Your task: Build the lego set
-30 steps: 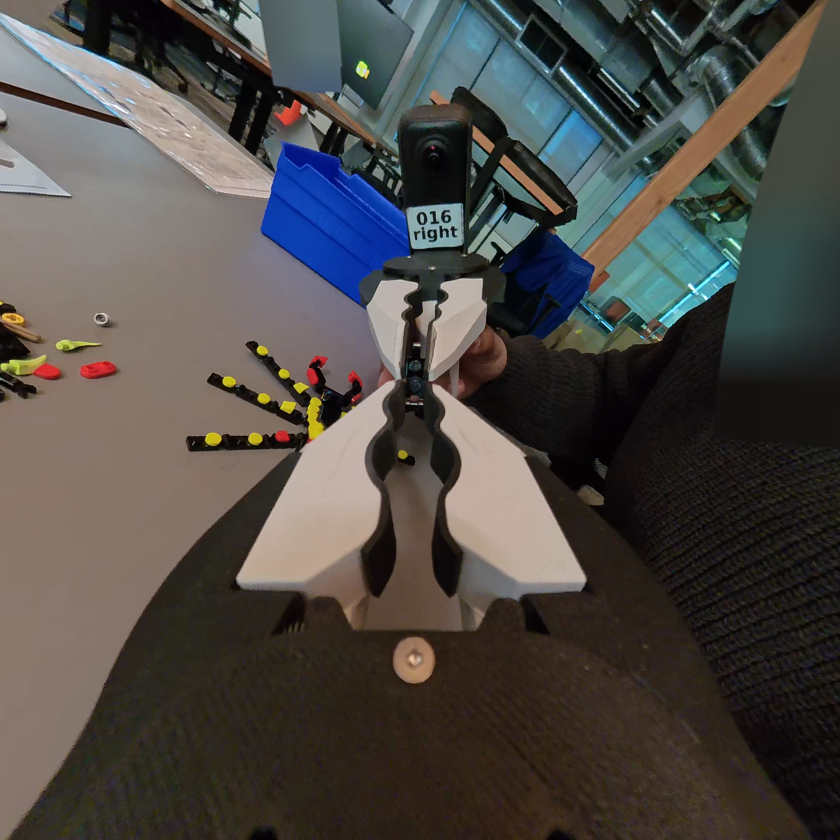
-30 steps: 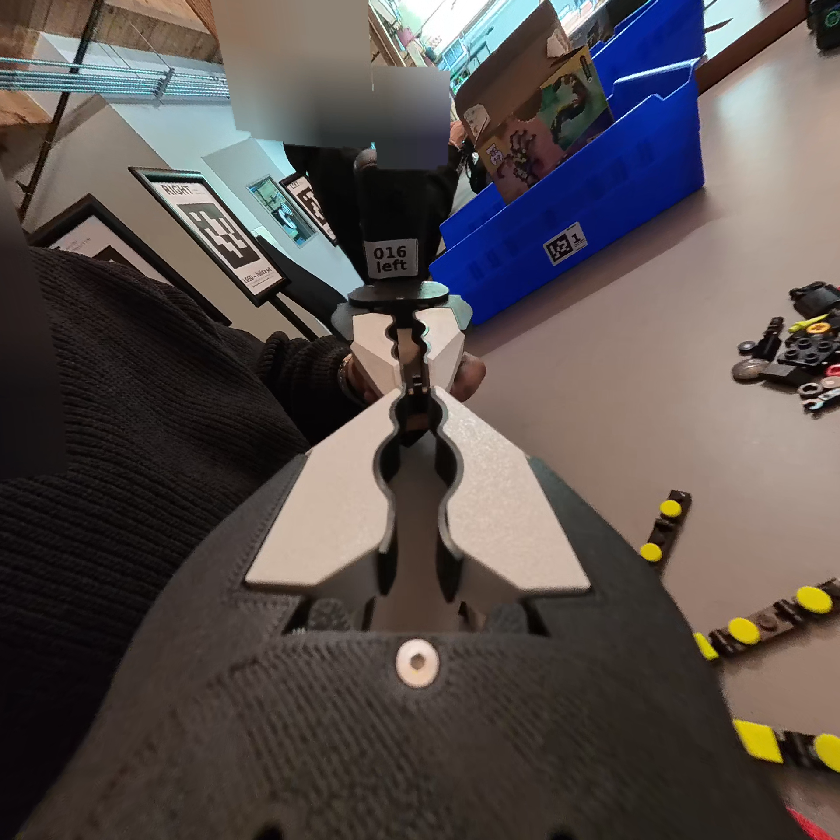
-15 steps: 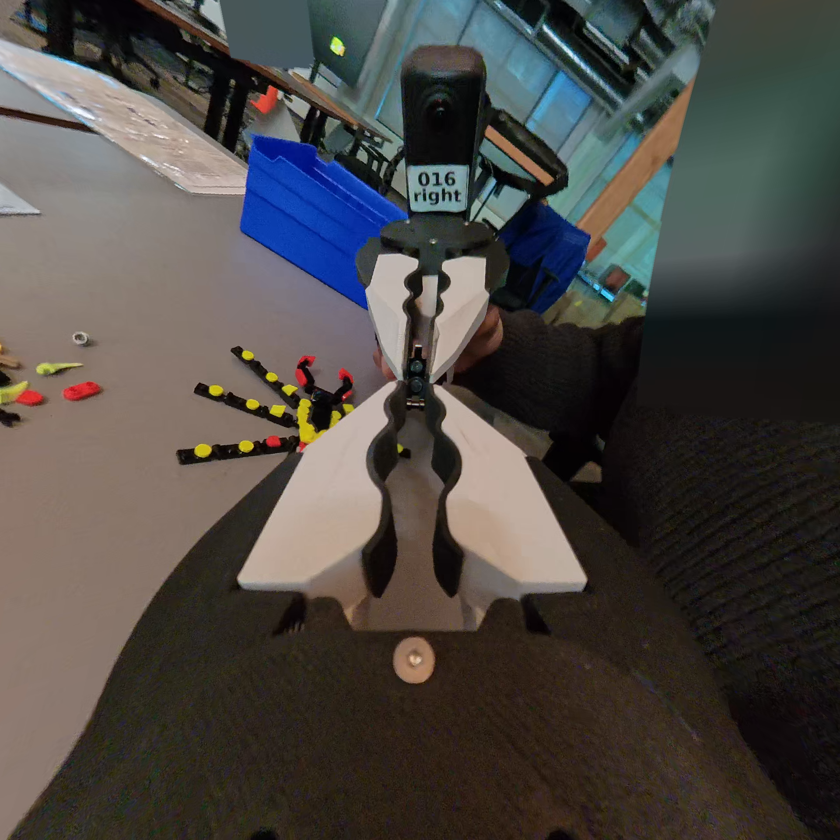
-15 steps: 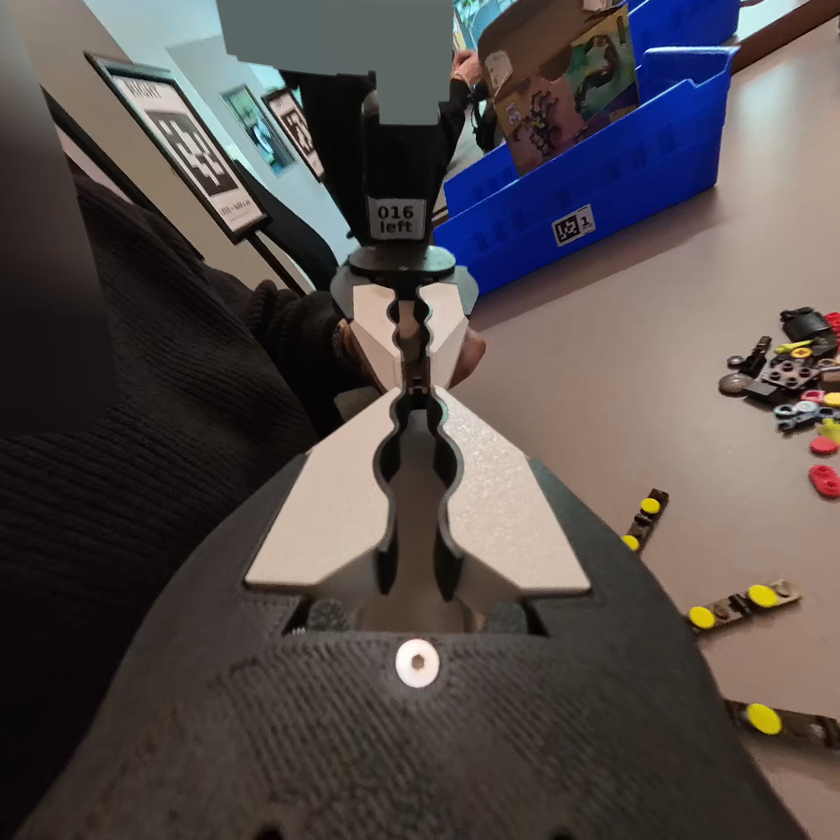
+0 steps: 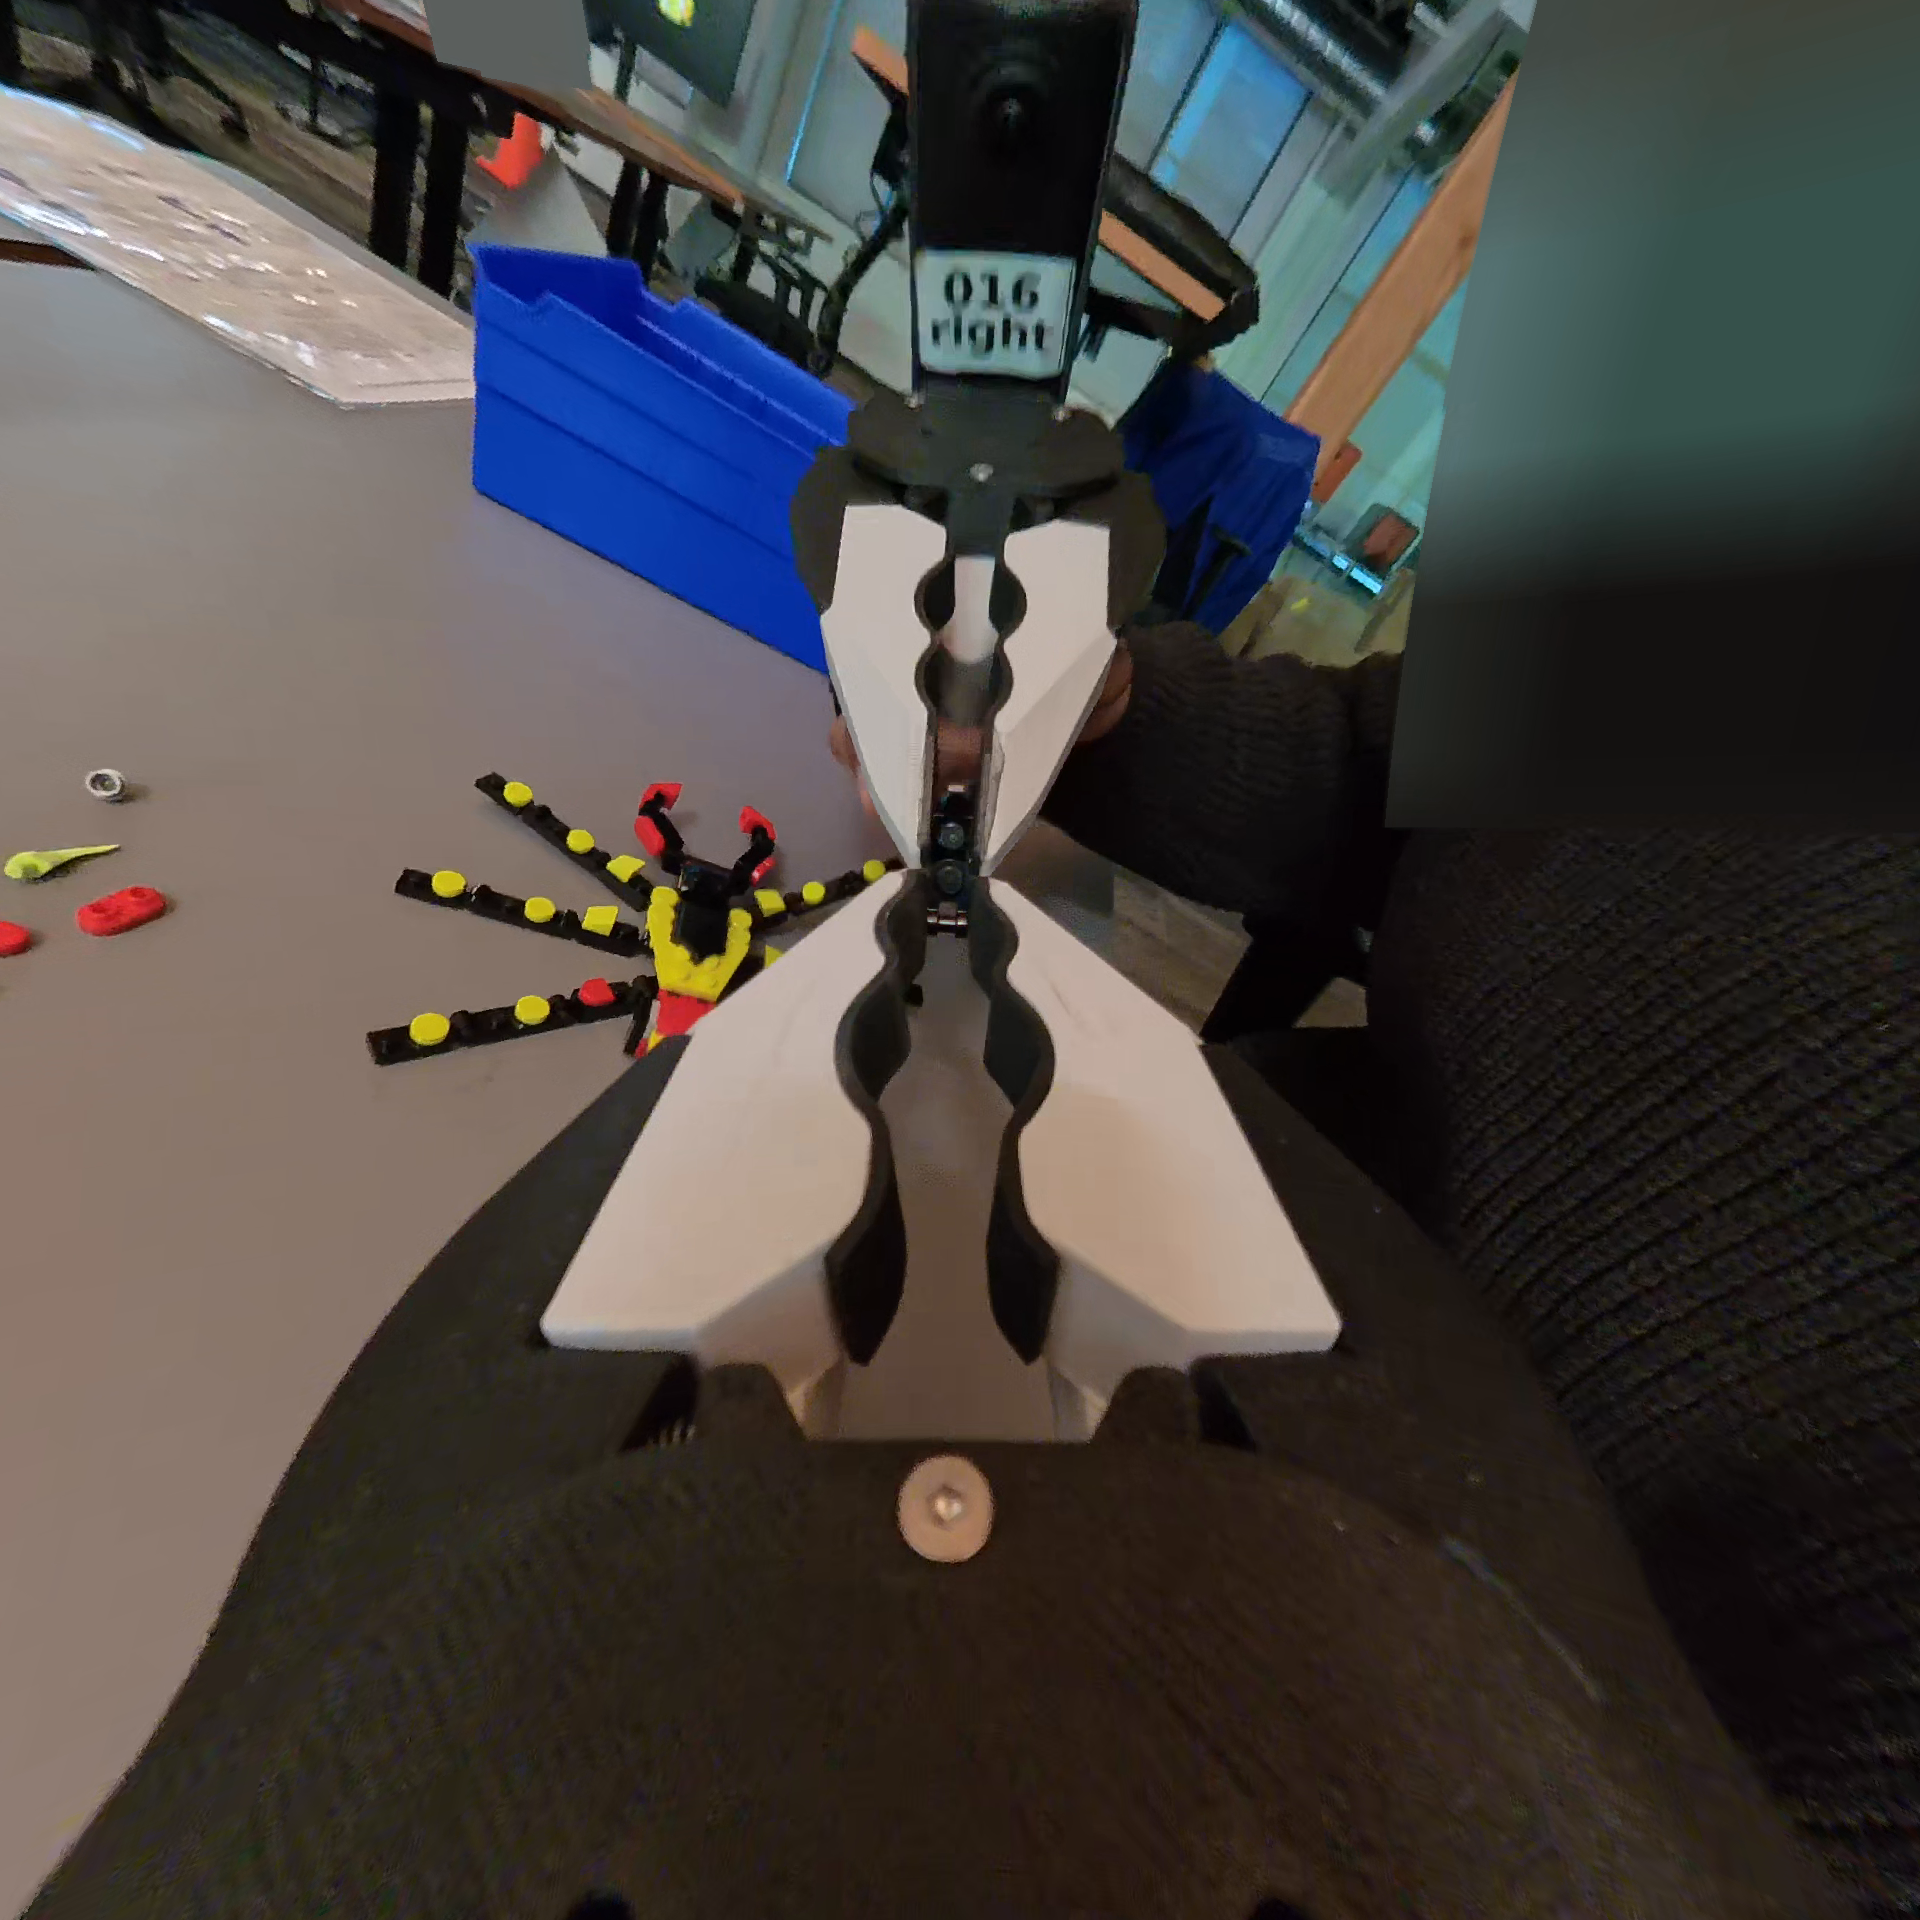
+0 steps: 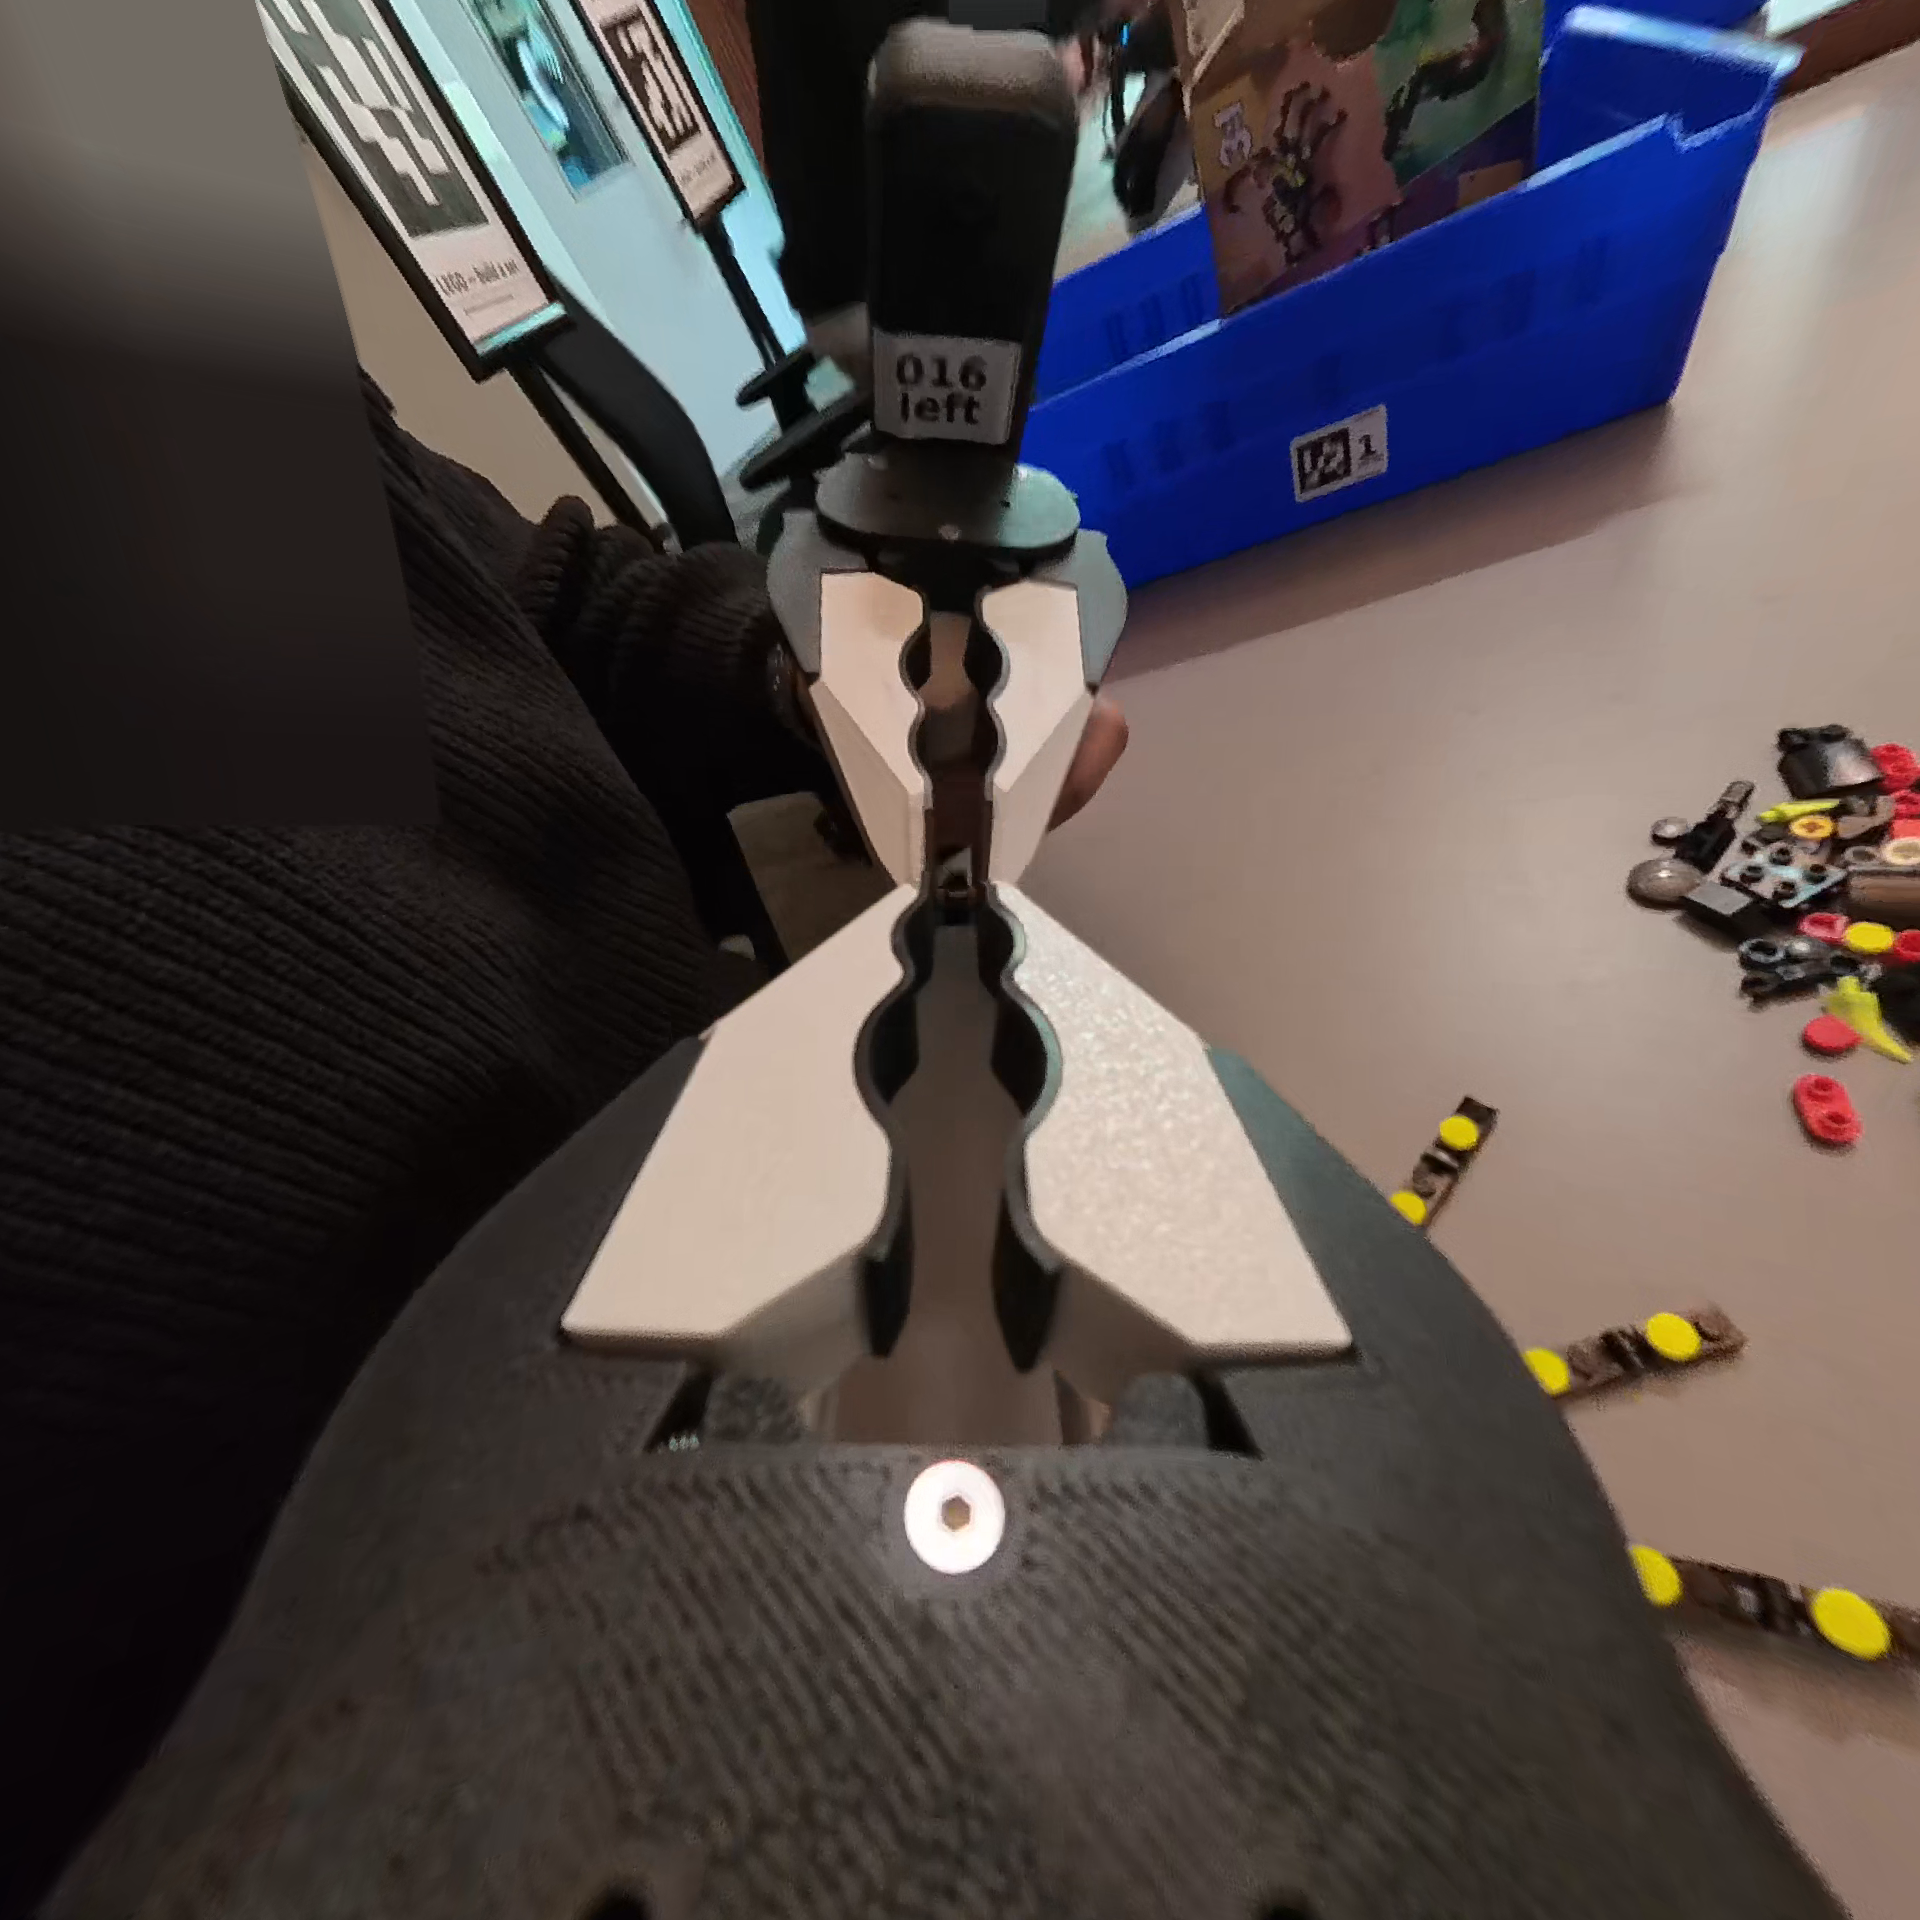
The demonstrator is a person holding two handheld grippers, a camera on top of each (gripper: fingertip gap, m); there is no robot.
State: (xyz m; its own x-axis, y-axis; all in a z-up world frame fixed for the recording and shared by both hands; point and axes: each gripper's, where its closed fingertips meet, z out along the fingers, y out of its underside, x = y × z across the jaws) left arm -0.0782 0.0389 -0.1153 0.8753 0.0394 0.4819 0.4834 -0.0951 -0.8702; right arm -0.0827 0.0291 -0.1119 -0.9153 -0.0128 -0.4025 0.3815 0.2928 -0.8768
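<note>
A small black brick piece (image 5: 948,862) is pinched tip-to-tip between the closed left gripper (image 5: 948,902) and closed right gripper (image 5: 954,821) above the table (image 5: 312,644); it is judged light, rigid and easily dropped.

1. An open workshop or lab space, with glass partitions and exposed ducting behind the grey table (image 5: 260,582).
2. Blue storage bins (image 5: 644,457) stand on the table's far side.
3. Framed marker signs on stands (image 6: 416,187) rise beyond the table's edge.
4. Loose toy building pieces (image 6: 1808,894) lie scattered on the table.
5. Further desks stand behind the bins.
</note>
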